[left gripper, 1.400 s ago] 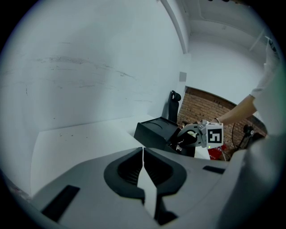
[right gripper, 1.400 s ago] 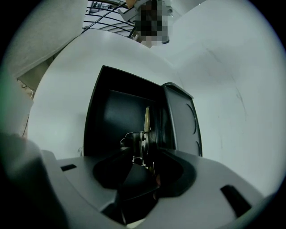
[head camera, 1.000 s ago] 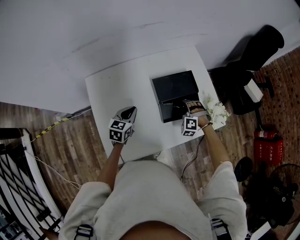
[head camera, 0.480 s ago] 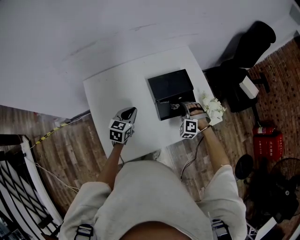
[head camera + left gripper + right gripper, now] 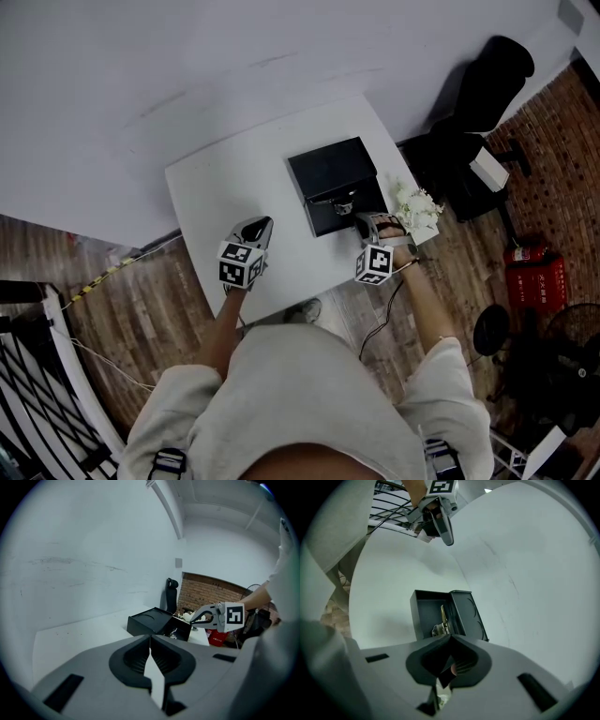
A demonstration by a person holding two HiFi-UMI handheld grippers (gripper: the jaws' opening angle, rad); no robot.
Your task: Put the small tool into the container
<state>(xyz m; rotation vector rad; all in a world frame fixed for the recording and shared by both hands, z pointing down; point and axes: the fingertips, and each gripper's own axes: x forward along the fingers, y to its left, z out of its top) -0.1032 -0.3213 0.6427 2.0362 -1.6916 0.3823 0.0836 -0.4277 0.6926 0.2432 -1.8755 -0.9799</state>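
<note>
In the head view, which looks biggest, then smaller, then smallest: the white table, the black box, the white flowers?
1. White square table: biggest by far.
2. Open black rectangular box on it.
3. Bunch of white flowers beside the box: smallest.
All sit about equally far from the camera, so the order holds.

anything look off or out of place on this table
Nothing stands out. The small tool lies inside the open black container, close to its lid, and nothing is spilled on the white table. A white bunch sits at the table's edge.

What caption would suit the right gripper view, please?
Right hand-held gripper, jaws just closed, empty, facing the open black container holding the small tool.
</note>
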